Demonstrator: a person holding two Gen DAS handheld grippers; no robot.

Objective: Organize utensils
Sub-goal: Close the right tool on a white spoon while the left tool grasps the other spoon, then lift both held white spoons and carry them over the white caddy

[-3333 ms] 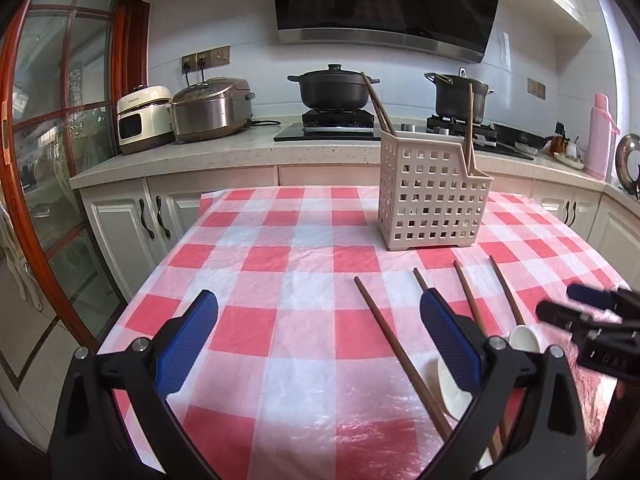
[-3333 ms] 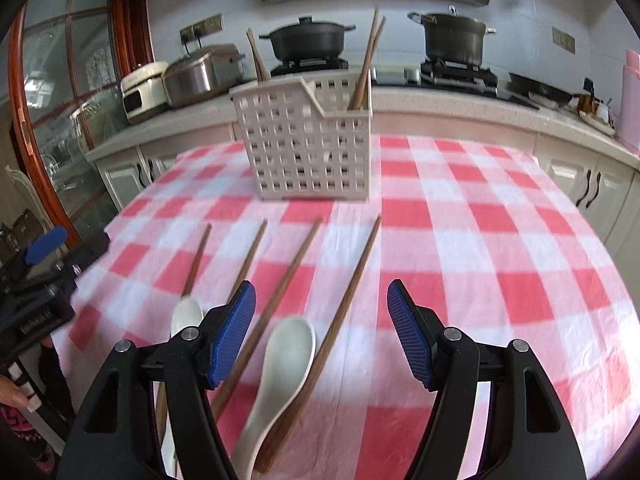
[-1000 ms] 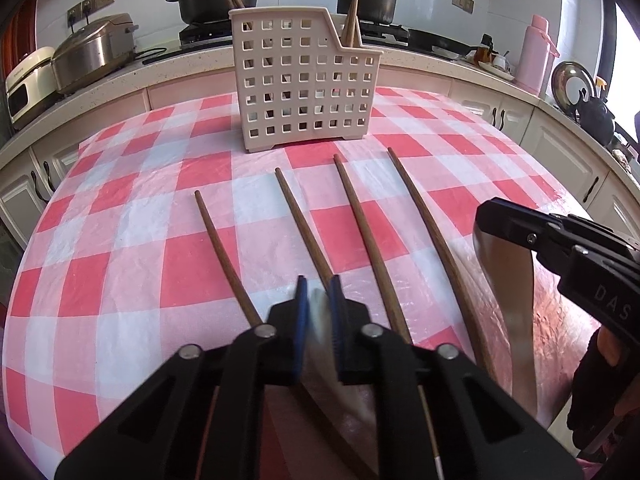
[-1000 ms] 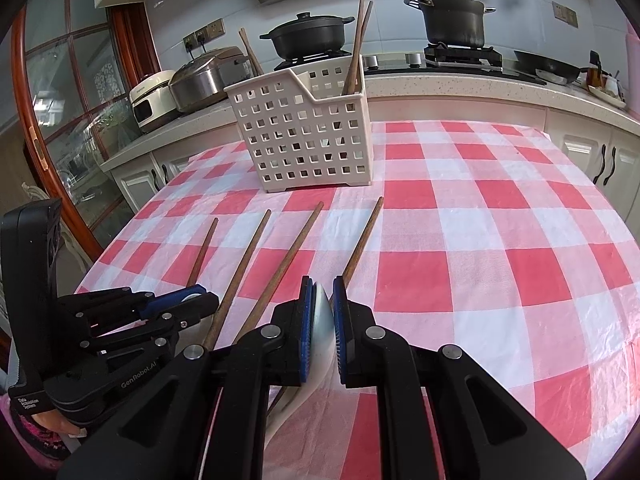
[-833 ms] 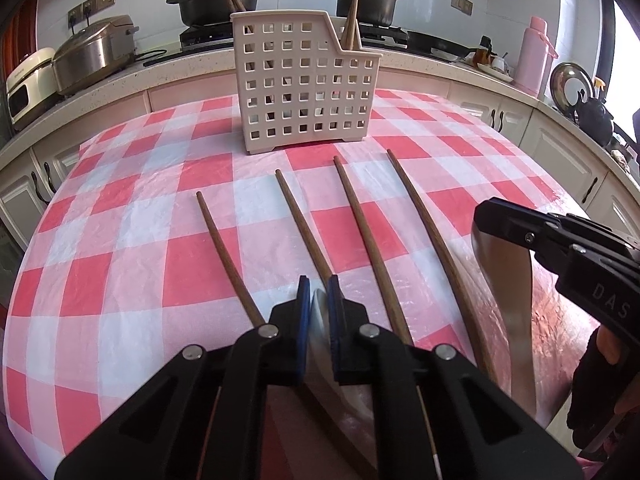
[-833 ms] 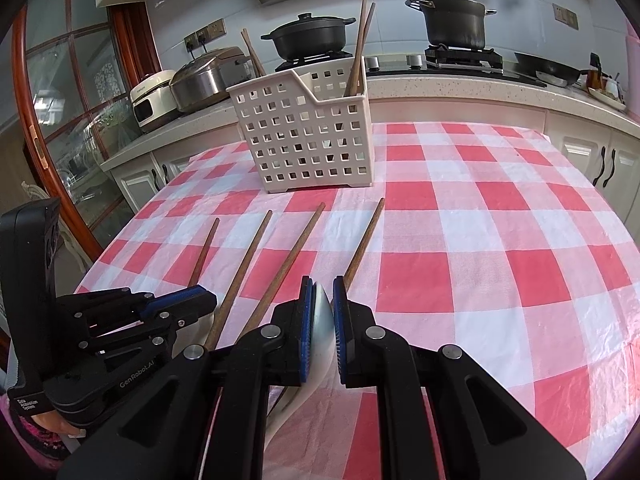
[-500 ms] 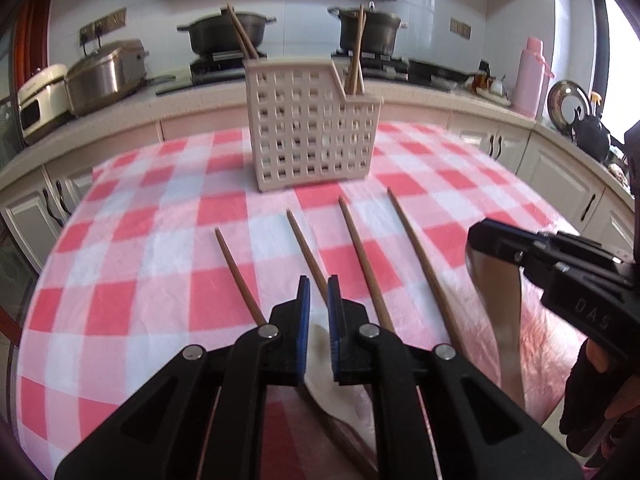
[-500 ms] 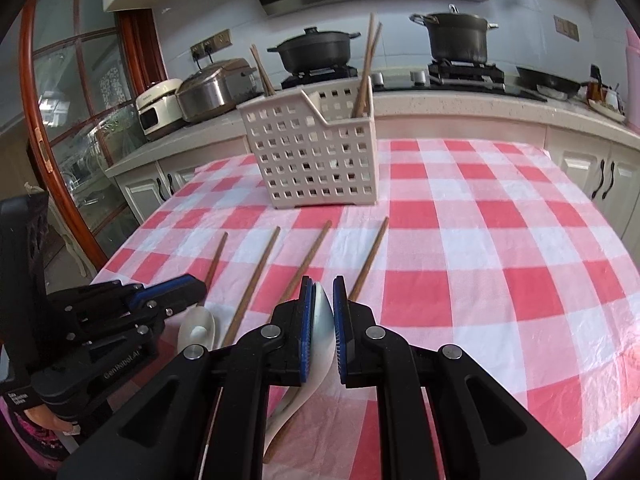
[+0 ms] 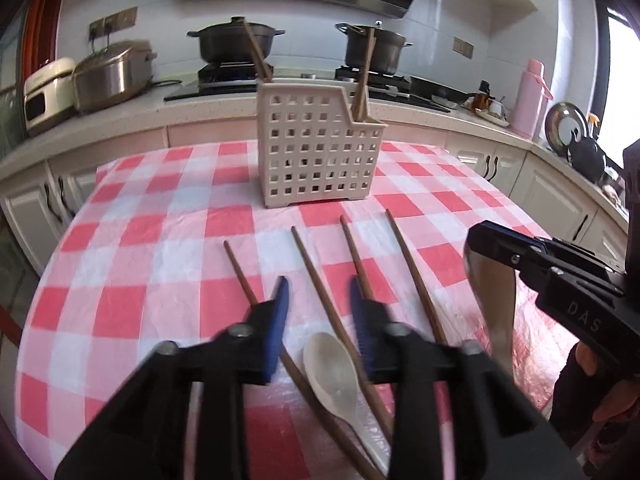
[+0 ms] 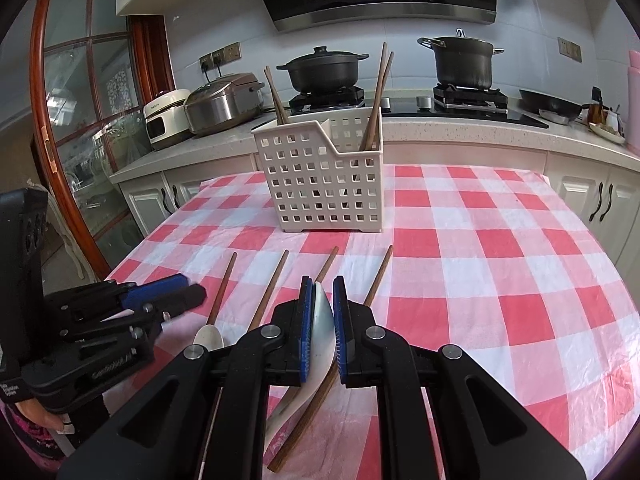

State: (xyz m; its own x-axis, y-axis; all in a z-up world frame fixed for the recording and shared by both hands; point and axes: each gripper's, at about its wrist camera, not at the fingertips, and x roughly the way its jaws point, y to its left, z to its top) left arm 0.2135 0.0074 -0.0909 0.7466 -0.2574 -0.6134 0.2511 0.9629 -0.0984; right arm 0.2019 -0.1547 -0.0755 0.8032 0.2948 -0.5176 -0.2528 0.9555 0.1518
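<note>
only right wrist view shows basket [image 10: 324, 184] interior, perhaps two compartments.

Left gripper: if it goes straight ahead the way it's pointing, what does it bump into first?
Probably the chopstick lying on the checked tablecloth just beyond the left gripper; depth is hard to judge.

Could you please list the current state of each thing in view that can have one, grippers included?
left gripper: jaws have just been opening, gripping nothing.
spoon on the cloth: released, lying flat below the left gripper.
right gripper: shut on the white spoon, lifted.
four loose chopsticks: lying on the tablecloth.
utensil basket: upright, holding chopsticks at both ends.
two pots: lidded, on the stove.
</note>
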